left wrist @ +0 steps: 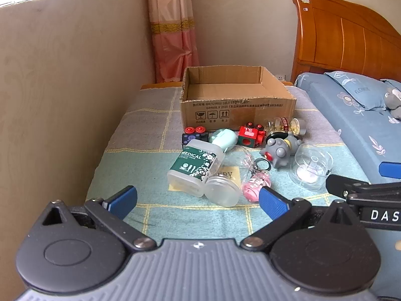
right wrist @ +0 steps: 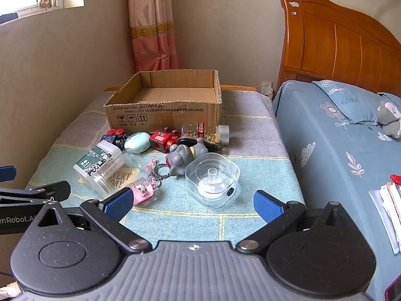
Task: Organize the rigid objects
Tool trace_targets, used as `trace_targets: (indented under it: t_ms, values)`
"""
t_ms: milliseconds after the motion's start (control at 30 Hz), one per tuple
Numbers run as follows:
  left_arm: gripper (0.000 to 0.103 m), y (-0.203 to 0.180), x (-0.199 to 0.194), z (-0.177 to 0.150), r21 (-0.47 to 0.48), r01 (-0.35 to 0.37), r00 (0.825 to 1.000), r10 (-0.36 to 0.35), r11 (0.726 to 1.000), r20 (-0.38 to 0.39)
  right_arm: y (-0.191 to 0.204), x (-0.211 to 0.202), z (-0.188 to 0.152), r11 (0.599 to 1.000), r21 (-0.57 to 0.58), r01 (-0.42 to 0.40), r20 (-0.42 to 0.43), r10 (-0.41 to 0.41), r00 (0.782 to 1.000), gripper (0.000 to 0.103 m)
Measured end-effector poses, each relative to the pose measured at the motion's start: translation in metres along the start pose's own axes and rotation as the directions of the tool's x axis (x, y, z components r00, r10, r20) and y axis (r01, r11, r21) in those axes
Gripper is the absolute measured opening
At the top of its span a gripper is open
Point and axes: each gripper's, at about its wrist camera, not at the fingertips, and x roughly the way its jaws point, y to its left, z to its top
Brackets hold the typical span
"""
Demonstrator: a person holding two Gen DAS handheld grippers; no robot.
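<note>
An open, empty cardboard box [left wrist: 238, 107] [right wrist: 163, 111] stands at the back of the table. In front of it lie a green-labelled medical swab jar [left wrist: 194, 165] [right wrist: 97, 164], a clear lidded jar [left wrist: 221, 190], a pink keychain [left wrist: 257, 183] [right wrist: 142, 192], a mint case [left wrist: 223, 138] [right wrist: 137, 141], a red toy block [left wrist: 250, 135] [right wrist: 163, 139], a grey figurine [left wrist: 280, 149] [right wrist: 184, 156] and a clear square container [left wrist: 310, 166] [right wrist: 213, 179]. My left gripper [left wrist: 198, 199] is open, short of the jars. My right gripper [right wrist: 193, 202] is open, near the clear container.
The table carries a blue and grey checked cloth [left wrist: 150, 165]. A wall [left wrist: 62, 100] runs along the left. A bed with blue bedding [right wrist: 338, 150] and a wooden headboard [right wrist: 338, 42] lies to the right. A small clear bottle [right wrist: 200, 130] lies by the box.
</note>
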Motion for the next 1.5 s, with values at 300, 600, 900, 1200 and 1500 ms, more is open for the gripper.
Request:
trace_targets:
  t_ms: [300,600,900,1200,1500]
  values:
    - [0.102,0.0028,0.0001,0.0019,-0.001,0.004,1.000,-0.004,1.000,-0.001,-0.0007,-0.0017,0.0004,1.000,0.000,-0.001,0.005,0.001,1.000,0.103]
    - [0.102,-0.0023,0.0006,0.0002,-0.008,0.006,1.000,-0.006,1.000,0.003,-0.0004,-0.0033,0.0018,1.000,0.003,-0.002,0.008,0.002,1.000,0.103]
    - [0.102,-0.0029,-0.0013,0.0006,-0.008,0.006,1.000,-0.006,1.000,0.006,-0.0005,-0.0036,0.0019,1.000,0.005,-0.002,0.013,0.002,1.000,0.103]
    - [0.102,0.0006,-0.0025,0.0012,-0.013,0.007,1.000,-0.007,1.000,0.007,-0.0001,-0.0052,0.0020,1.000,0.003,-0.003,0.022,0.003,1.000,0.103]
    - [0.102,0.0007,-0.0033,0.0024,-0.016,0.006,1.000,-0.006,1.000,0.010,0.0015,-0.0071,0.0024,1.000,-0.001,-0.003,0.028,0.003,1.000,0.103]
